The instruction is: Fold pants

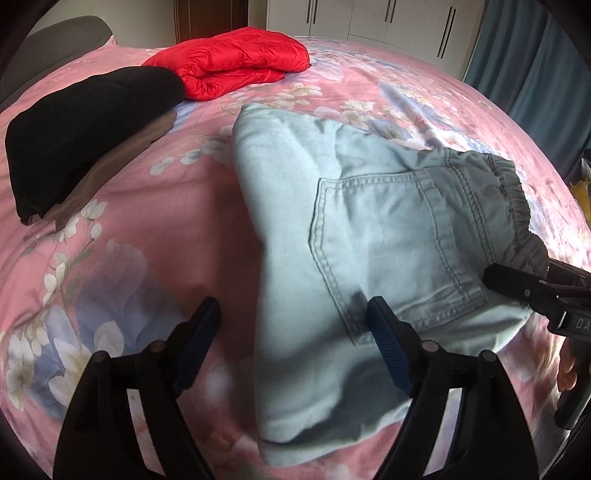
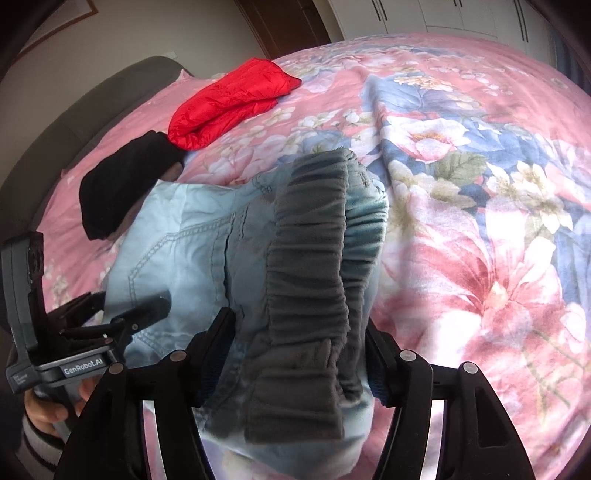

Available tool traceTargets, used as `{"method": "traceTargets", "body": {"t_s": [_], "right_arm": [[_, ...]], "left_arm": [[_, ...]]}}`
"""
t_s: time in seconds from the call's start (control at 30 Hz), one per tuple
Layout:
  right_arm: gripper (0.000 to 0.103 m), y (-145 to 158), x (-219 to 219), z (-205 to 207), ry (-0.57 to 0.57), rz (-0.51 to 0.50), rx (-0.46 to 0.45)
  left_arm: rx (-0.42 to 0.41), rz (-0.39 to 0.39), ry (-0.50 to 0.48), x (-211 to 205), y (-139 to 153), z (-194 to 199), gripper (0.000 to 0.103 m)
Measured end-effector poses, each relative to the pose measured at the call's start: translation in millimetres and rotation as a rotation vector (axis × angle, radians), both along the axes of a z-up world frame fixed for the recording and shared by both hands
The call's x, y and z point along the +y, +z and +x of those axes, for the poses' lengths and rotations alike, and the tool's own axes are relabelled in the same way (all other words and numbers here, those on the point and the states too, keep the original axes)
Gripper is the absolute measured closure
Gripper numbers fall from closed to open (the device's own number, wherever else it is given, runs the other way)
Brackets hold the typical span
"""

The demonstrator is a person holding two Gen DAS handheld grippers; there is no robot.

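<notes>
A bed (image 1: 122,206) covered in a pink floral quilt is filling both views, with white wardrobe doors (image 1: 369,18) and a blue curtain (image 1: 535,74) standing beyond its far edge and a grey padded headboard (image 2: 85,122) running along its left edge. Toward the far left corner of the bed a folded black garment (image 1: 88,133) is lying on a brown one (image 1: 107,173), and just beside it, further from the camera, a folded red padded jacket (image 1: 236,62) is resting on the quilt. Near the middle of the bed the pale blue pants (image 1: 332,236) are lying folded, back pocket (image 1: 391,240) facing up and the grey elastic waistband (image 2: 310,280) bunching at their right end. The left gripper (image 1: 291,325) is hovering at the near left part of the pants with its jaws standing wide apart; its right finger is over the fabric near the pocket's lower corner, its left finger is over bare quilt, and nothing is being gripped. The right gripper (image 2: 299,336) is sitting at the waistband end, jaws well open with the gathered waistband lying between the pads; whether the pads are pressing on the cloth cannot be told. A hand (image 2: 51,406) in a striped sleeve is holding the left gripper's handle.
</notes>
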State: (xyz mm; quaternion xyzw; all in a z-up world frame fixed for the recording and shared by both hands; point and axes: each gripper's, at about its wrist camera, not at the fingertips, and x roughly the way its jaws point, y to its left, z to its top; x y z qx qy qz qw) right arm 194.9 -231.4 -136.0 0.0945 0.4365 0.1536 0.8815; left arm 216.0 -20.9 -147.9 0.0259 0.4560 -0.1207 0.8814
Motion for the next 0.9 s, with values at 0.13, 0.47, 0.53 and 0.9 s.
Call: {"method": "traceTargets", "body": {"t_s": [0.13,0.47,0.53,0.9], "right_arm": [[0.037,2.0,-2.3,-23.2,0.006,-0.023,-0.007],[0.034,-0.8,8.6,-34.7,-0.007,-0.117,-0.042],[0.034,1.7,7.3,-37.3,-0.005,-0.120,-0.045],[0.031,-8.1,0.9,-35.4,-0.028,-0.067,-0.016]], "left_arm": [[0.000,0.011,-0.009,2.9,-0.6,-18.7,0.021],[0.004,0.012,-0.001,3.0,-5.7,-23.8,0.020],[0.005,0.008,-0.004,3.5,-7.0,-23.9,0.020],[0.013,0.030,0.043,2.5,-5.7,-26.2,0.011]]}}
